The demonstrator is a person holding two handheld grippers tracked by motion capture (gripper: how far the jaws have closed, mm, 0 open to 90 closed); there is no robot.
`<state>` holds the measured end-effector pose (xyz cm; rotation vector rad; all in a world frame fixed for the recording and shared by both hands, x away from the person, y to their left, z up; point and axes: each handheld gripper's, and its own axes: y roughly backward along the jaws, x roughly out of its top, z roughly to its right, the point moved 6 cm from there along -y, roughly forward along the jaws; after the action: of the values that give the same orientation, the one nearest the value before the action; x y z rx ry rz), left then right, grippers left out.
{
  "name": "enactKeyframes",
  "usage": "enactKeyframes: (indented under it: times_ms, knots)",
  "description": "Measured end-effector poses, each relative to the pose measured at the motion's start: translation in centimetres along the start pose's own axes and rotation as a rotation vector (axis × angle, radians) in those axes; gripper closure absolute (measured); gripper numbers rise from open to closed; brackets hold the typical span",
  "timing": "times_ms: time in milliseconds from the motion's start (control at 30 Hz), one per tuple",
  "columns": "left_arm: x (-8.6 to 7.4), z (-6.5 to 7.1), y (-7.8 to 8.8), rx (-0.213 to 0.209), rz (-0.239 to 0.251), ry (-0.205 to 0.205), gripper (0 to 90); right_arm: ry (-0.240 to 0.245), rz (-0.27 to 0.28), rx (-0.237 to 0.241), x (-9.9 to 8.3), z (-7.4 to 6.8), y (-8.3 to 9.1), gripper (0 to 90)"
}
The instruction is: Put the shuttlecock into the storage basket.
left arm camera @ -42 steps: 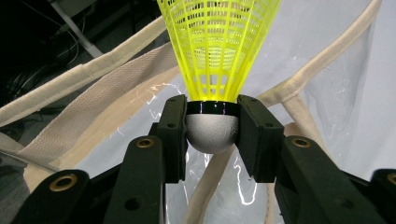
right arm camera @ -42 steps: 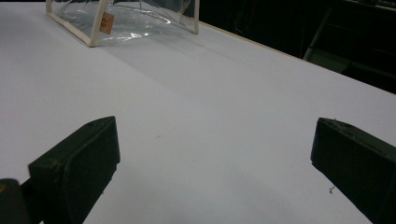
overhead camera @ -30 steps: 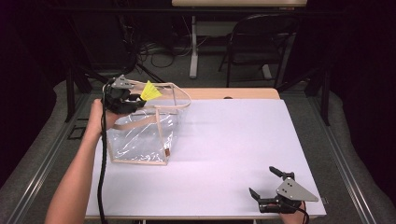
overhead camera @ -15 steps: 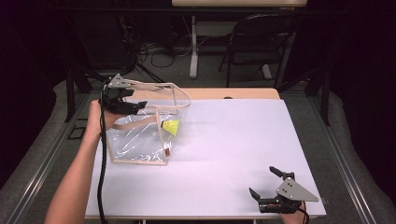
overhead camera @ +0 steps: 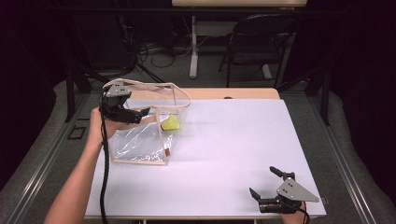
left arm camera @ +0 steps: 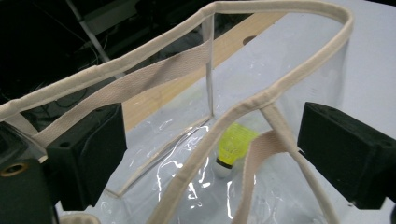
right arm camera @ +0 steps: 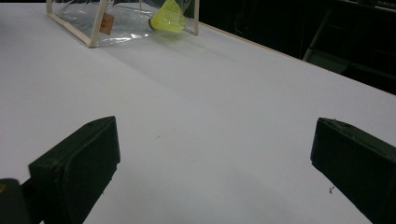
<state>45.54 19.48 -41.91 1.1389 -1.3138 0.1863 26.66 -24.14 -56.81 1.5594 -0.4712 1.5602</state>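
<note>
While our left gripper (overhead camera: 142, 113), its jaws just opened wide, hangs over the clear plastic bag with cream trim (overhead camera: 140, 144) near the white table's (overhead camera: 243, 149) far left corner, the yellow feathered shuttlecock (overhead camera: 171, 123) lies inside; our right gripper (overhead camera: 265, 185) waits wide open, holding nothing, at the near right corner.

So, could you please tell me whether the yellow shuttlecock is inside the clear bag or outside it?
Inside. The shuttlecock lies on the bag's floor behind its clear wall; the left gripper has just been opening, nothing between its fingers.

Shuttlecock (overhead camera: 171, 123) lies in the bag (overhead camera: 140, 148), at the table's (overhead camera: 243, 140) left
</note>
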Motion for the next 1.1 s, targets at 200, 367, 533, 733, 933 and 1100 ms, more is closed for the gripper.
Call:
enactKeyframes:
  times_ms: [200,367,533,733,933,1100]
  knots:
    - [-0.2,1.1,0.7,0.000,0.026,-0.007,2.5,-0.005,0.005,0.000,0.0,0.1,0.1,1.0]
    - [-0.7,2.1,1.2,-0.006,0.042,-0.017,0.2,-0.010,0.007,0.000,-0.1,0.1,0.1,1.1]
    - [-1.6,2.8,1.4,-0.012,0.053,-0.011,0.1,-0.013,0.006,0.005,-0.2,0.1,0.0,1.1]
    - [-2.7,3.5,1.6,-0.018,0.067,-0.013,0.1,-0.016,0.004,0.003,-0.2,0.1,0.0,1.1]
    - [-3.4,4.4,2.2,-0.021,0.099,-0.013,0.1,-0.016,-0.004,0.003,-0.2,0.0,-0.2,1.1]
    - [-4.2,5.4,2.6,-0.028,0.122,-0.011,0.0,-0.008,-0.008,0.003,-0.2,0.0,-0.2,1.1]
